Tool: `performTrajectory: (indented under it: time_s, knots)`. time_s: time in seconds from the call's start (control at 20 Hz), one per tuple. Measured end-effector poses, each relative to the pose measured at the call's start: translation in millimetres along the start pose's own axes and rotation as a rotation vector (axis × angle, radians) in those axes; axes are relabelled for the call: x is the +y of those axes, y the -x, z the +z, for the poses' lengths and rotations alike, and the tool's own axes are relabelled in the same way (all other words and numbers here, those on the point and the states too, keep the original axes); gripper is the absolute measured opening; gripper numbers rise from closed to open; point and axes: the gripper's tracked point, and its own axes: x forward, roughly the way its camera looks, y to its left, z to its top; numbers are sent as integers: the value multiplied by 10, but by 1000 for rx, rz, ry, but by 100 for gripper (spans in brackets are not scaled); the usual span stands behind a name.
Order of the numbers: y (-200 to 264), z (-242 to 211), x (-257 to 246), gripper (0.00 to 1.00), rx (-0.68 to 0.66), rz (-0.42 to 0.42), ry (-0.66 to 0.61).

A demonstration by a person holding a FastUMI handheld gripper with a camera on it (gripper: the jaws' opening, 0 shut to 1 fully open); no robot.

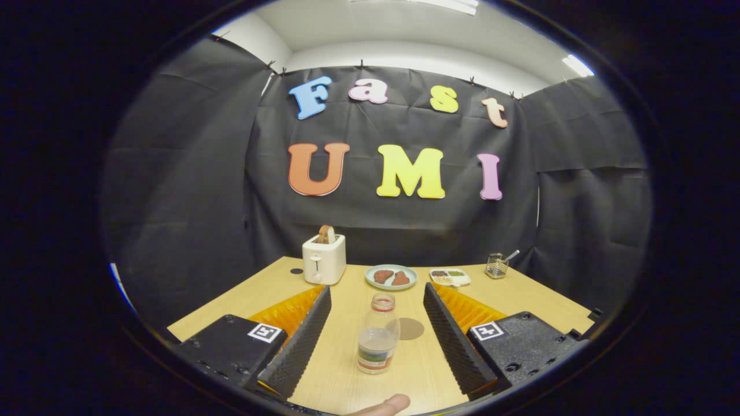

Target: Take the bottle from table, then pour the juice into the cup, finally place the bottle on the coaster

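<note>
Open gripper (377, 335) straddles an upright bottle (377, 334) without touching; an off-centre squeeze could tip it over.

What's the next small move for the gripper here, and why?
Probably ease straight forward, then close. The gripper is open, its fingers spread wide and touching nothing. The clear plastic bottle with a red-rimmed neck stands upright on the light wooden table, centred between the fingers. The round brown coaster lies just behind it, so the advance should stay short.
</note>
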Motion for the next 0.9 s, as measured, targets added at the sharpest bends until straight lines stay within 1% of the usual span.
performTrajectory:
  time_s: [0.3, 0.45, 0.6, 0.7, 0.9]
  knots:
    - [-243, -538, 20, 100, 29, -13, 3]
    - [-346, -714, 37, 100, 16, -13, 0]
    - [-454, -940, -5, 100, 24, -37, 0]
    - [-528, -1052, 16, 100, 26, -35, -13]
    - [-691, -1257, 69, 100, 45, -27, 7]
